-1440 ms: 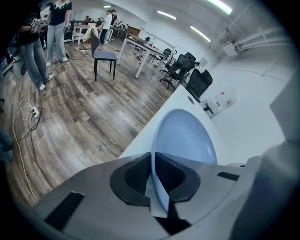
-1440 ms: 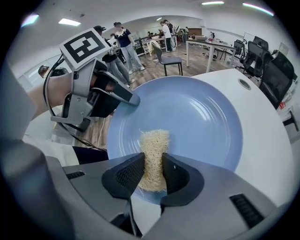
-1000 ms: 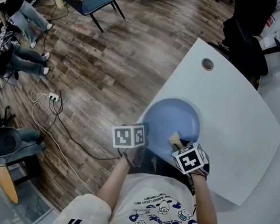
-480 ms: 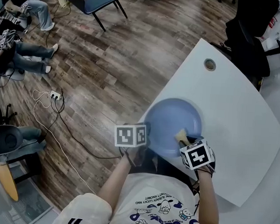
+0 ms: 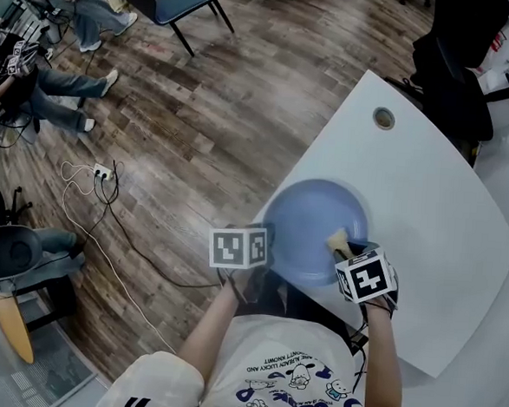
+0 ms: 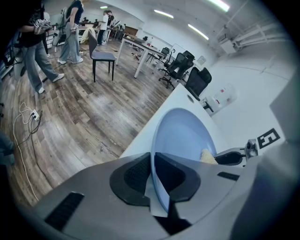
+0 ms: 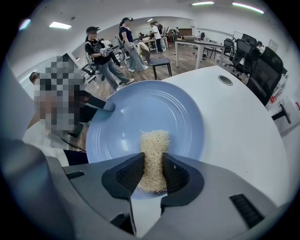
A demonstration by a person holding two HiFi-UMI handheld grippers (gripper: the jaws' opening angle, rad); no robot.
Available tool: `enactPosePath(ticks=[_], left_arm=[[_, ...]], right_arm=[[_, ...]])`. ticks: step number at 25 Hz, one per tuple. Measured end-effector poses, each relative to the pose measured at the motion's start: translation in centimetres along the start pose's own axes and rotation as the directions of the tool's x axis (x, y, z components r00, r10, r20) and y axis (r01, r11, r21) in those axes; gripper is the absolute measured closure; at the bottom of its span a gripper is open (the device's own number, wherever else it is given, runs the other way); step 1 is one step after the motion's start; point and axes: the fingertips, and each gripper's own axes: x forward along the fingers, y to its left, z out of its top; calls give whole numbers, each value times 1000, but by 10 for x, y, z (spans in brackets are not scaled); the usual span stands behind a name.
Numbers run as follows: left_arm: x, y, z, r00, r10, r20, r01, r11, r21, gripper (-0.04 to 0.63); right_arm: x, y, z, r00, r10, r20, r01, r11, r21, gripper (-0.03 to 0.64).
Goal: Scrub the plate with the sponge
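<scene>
On table (image 5: 428, 210) edge, plate (image 5: 310, 220): stiff, slick, breakable. Left gripper (image 6: 153, 174), jaws just eased slightly, pinches rim at 8 o'clock. Right gripper (image 7: 152, 176) clamps soft, light sponge (image 7: 154, 145) at 4 o'clock.

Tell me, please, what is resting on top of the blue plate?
A pale sponge, pinched by the right hand-held gripper, rests on the plate. The patch beneath it is covered; the rest looks bare.
</scene>
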Motion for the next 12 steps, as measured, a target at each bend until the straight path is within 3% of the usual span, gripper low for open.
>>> enactPosePath(ticks=[12], left_arm=[[2,-1,0,1000,-2,7,2,1000,-9,560]], right_arm=[[0,-22,13,1000,-21,11,21,1000,24,497]])
